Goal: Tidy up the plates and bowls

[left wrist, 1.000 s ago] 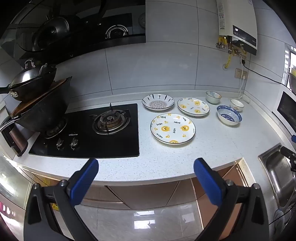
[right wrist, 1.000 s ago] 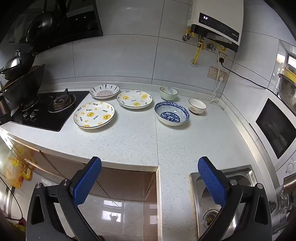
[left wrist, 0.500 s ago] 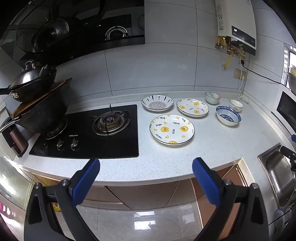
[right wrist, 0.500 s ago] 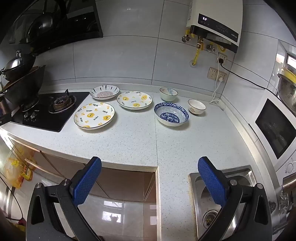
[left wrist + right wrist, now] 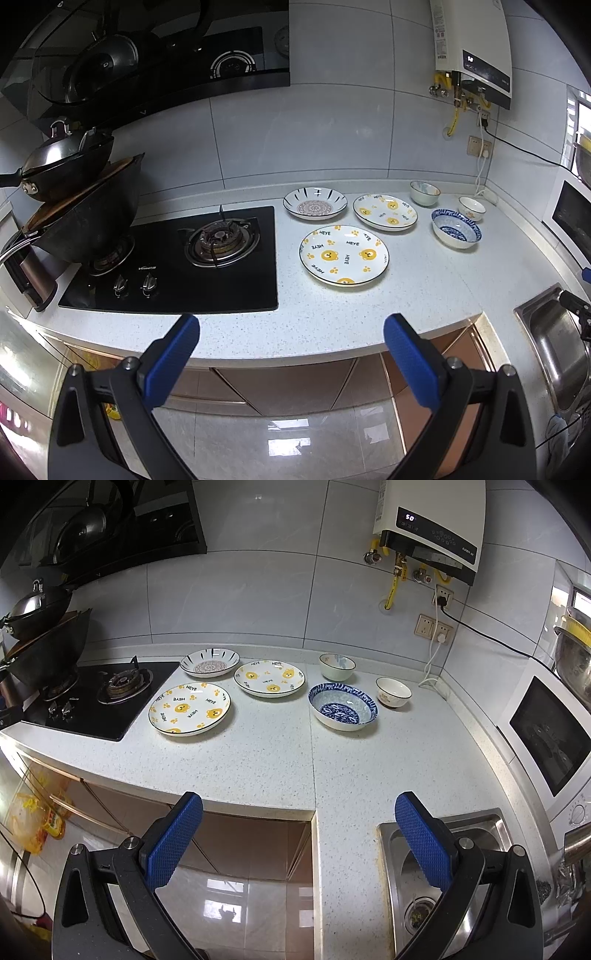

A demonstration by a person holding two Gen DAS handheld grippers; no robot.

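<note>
Both tongs stand wide apart and hold nothing: the left gripper [image 5: 291,332] hangs off the front edge of the speckled counter [image 5: 332,314], the right gripper [image 5: 299,812] off the corner beside the sink [image 5: 443,849]. On the counter, right of the black hob [image 5: 177,258], lie the large bear plate [image 5: 344,255] nearest the edge; behind it the patterned plate [image 5: 314,203] and the smaller bear plate [image 5: 385,212]; further right the blue bowl [image 5: 342,706], well apart from two small bowls, one pale [image 5: 337,666], one white [image 5: 393,692], near the wall.
</note>
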